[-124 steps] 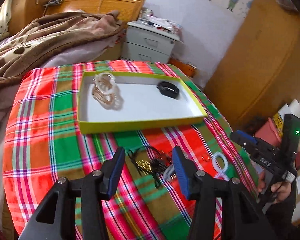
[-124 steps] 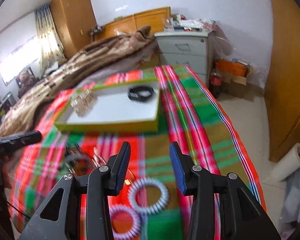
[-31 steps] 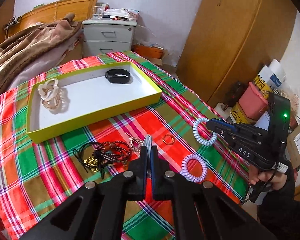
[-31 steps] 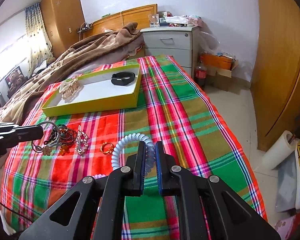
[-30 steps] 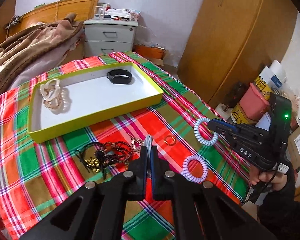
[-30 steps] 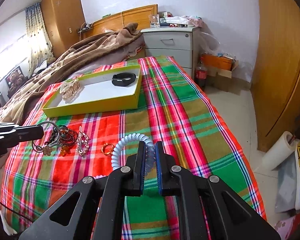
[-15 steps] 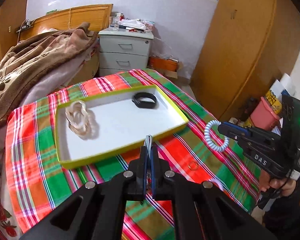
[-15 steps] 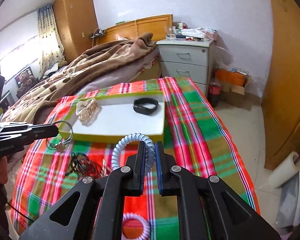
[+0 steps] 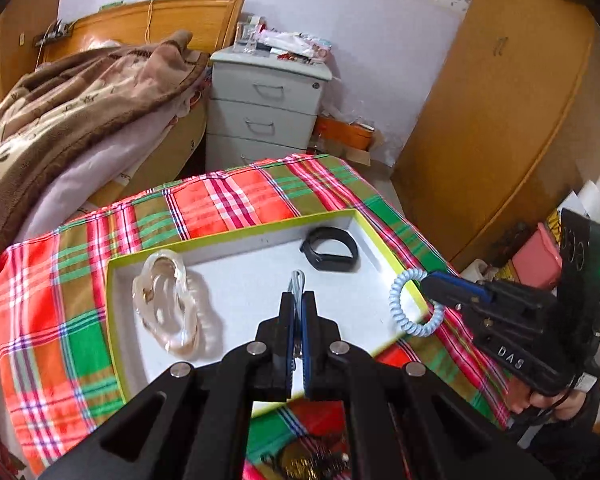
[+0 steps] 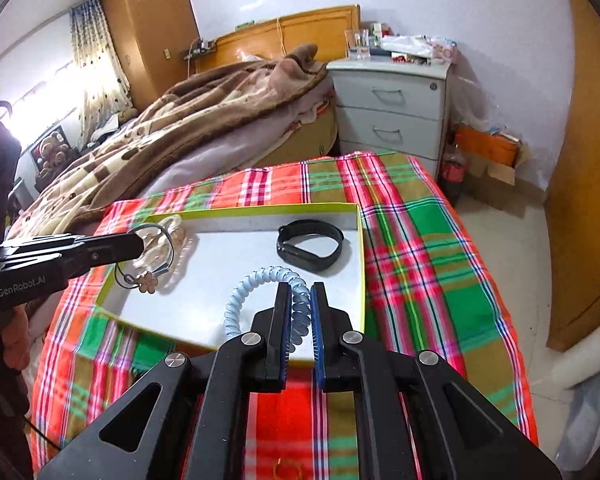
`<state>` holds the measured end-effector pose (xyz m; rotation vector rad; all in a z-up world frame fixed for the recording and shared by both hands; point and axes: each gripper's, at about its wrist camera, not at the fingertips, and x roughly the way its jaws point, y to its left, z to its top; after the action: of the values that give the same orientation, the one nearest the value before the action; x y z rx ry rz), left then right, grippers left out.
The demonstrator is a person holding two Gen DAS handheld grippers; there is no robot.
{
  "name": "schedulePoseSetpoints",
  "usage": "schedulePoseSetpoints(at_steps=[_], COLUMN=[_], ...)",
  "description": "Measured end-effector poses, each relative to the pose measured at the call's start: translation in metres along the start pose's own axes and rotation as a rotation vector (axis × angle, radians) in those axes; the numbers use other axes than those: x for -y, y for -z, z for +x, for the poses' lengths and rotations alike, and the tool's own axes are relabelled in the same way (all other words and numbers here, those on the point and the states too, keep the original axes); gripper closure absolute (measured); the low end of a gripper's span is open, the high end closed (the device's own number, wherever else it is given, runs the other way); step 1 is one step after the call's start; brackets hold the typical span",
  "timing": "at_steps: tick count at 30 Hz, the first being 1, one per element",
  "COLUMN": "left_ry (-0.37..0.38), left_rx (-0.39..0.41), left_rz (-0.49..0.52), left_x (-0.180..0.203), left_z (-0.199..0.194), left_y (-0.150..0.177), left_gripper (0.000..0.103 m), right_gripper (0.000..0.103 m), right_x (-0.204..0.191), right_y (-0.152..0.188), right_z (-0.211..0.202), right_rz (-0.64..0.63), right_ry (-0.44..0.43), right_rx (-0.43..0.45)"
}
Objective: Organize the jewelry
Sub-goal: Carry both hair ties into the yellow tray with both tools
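Note:
A yellow-green tray with a white floor lies on the plaid cloth. In it are a black band and clear bracelets. My left gripper is shut on a thin wire hoop with a flower charm, held over the tray's left part. My right gripper is shut on a pale blue coil hair tie, held over the tray's near right edge.
Dark and gold jewelry lies on the cloth under the left gripper. A gold ring lies near the front edge. A grey nightstand and a bed with a brown blanket stand behind the table. A wardrobe is at right.
Both grippers have moved forward and now hang over the tray, each still holding its piece. The tray looms larger in both views.

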<state>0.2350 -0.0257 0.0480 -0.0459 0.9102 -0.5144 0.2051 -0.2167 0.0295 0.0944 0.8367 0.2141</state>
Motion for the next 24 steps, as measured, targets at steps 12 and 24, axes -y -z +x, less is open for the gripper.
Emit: schedulePoseSetpoints(at_steps=[12, 24], left_ry=[0.013, -0.100], left_rx=[-0.091, -0.128], left_rz=[-0.010, -0.013], left_x=[-0.009, -0.021], left_z=[0.063, 0.092], left_y=[-0.022, -0.023], left_gripper=[0.100, 0.100], right_gripper=[0.093, 0.093], right_x=[0.010, 0.006], right_y=[-0.006, -0.004], right_z=[0.052, 0.064], right_rz=[0.002, -0.074], right_ry=[0.018, 0.107], right_rx=[-0.104, -0.111])
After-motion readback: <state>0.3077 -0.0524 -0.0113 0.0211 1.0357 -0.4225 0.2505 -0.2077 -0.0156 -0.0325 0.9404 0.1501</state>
